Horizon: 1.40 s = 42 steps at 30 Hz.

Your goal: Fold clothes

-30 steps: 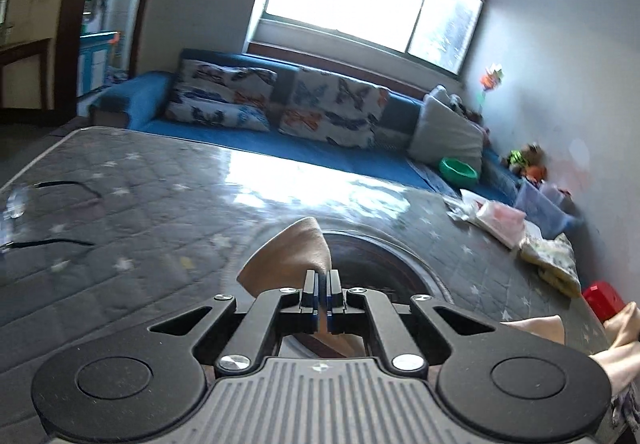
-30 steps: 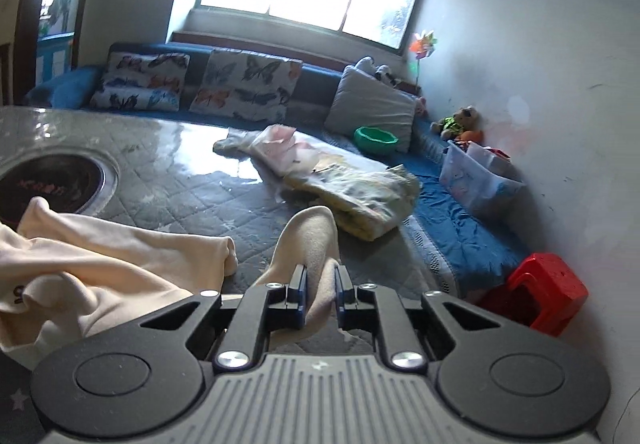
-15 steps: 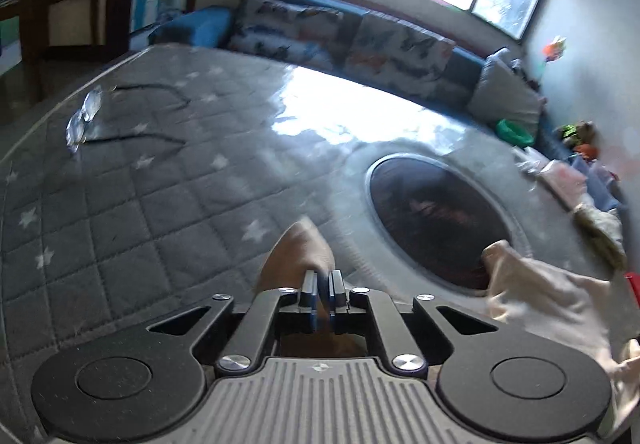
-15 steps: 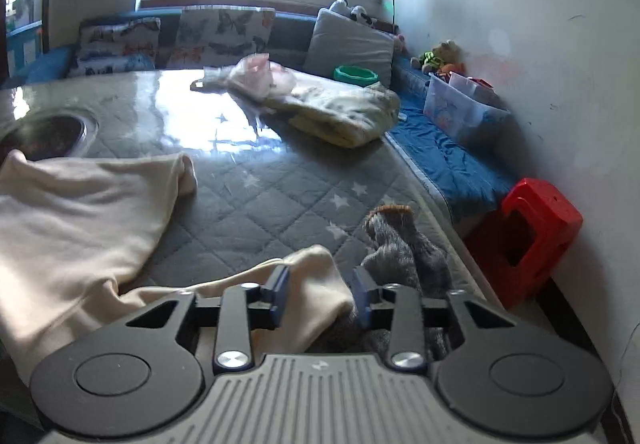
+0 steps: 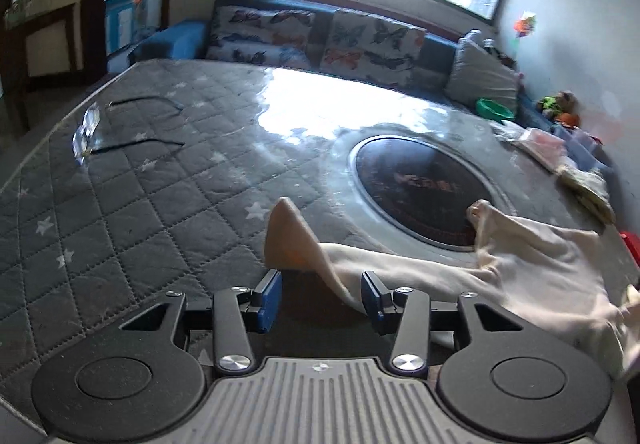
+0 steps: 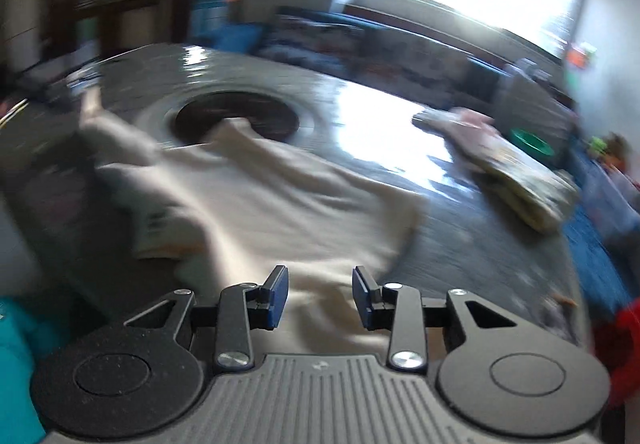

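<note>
A cream garment lies spread on the grey quilted table, one corner standing up just beyond my left gripper. The left gripper is open and the cloth edge runs between its fingers without being pinched. In the blurred right wrist view the same cream garment lies flat across the table. My right gripper is open and hovers over the garment's near edge.
A dark round inset sits in the table middle. A pile of other clothes lies at the far right. Glasses lie at the table's left edge. A blue sofa with cushions runs behind; a red stool stands right.
Both grippers have opened and let go of the cream garment, which now lies on the table. The right gripper has swung left, blurring its view.
</note>
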Each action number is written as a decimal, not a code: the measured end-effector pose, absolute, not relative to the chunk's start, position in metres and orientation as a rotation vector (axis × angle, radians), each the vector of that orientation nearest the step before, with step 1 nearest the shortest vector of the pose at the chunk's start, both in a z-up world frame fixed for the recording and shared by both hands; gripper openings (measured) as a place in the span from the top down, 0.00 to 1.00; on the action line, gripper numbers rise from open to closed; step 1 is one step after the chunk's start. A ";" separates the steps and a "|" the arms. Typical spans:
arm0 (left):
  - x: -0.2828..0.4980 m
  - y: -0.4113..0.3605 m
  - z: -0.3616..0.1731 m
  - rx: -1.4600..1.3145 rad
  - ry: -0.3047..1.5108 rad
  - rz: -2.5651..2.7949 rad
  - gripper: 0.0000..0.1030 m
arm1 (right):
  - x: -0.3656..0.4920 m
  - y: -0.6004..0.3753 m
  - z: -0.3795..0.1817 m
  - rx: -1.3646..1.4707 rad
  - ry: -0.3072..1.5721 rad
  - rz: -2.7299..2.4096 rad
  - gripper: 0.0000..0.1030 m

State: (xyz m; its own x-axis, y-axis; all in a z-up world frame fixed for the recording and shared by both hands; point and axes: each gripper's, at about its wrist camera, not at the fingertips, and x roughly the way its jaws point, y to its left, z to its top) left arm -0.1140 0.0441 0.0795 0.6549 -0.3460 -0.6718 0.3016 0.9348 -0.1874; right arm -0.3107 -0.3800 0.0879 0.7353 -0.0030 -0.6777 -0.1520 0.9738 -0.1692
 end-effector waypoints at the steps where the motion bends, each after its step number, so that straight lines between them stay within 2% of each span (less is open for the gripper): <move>1: -0.120 0.042 0.082 -0.053 0.765 -0.396 0.54 | -0.310 -0.371 0.087 -0.243 0.745 0.124 0.67; 10: -0.173 -0.048 0.057 0.090 0.867 -0.815 0.54 | -0.301 -0.297 0.060 -0.379 0.806 0.351 0.68; 19: -0.193 -0.134 0.042 0.230 0.860 -0.994 0.54 | -0.289 -0.304 0.043 -0.404 0.827 0.341 0.70; 25: -0.191 -0.157 0.037 0.261 0.866 -1.008 0.54 | -0.281 -0.313 0.035 -0.381 0.845 0.355 0.71; 27: -0.191 -0.160 0.035 0.281 0.860 -0.992 0.57 | -0.282 -0.315 0.034 -0.376 0.841 0.362 0.73; 28: -0.192 -0.162 0.035 0.292 0.854 -0.985 0.57 | -0.282 -0.315 0.034 -0.376 0.837 0.357 0.80; 31: -0.190 -0.167 0.033 0.314 0.850 -0.967 0.85 | -0.281 -0.315 0.034 -0.373 0.828 0.350 0.86; 32: -0.188 -0.166 0.032 0.304 0.863 -0.970 0.90 | -0.282 -0.316 0.036 -0.370 0.823 0.352 0.87; 35: -0.186 -0.159 0.040 0.290 0.854 -0.992 0.94 | -0.285 -0.318 0.042 -0.349 0.815 0.365 0.89; 42: -0.181 -0.124 0.073 0.238 0.847 -1.121 0.94 | -0.301 -0.327 0.072 -0.259 0.812 0.480 0.90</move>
State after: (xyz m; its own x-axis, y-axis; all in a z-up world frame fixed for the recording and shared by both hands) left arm -0.1811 -0.1236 0.0733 0.1696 -0.6935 -0.7002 0.8630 0.4476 -0.2344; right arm -0.3005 -0.3273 0.0722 0.5900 0.3096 -0.7457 -0.5039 0.8628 -0.0404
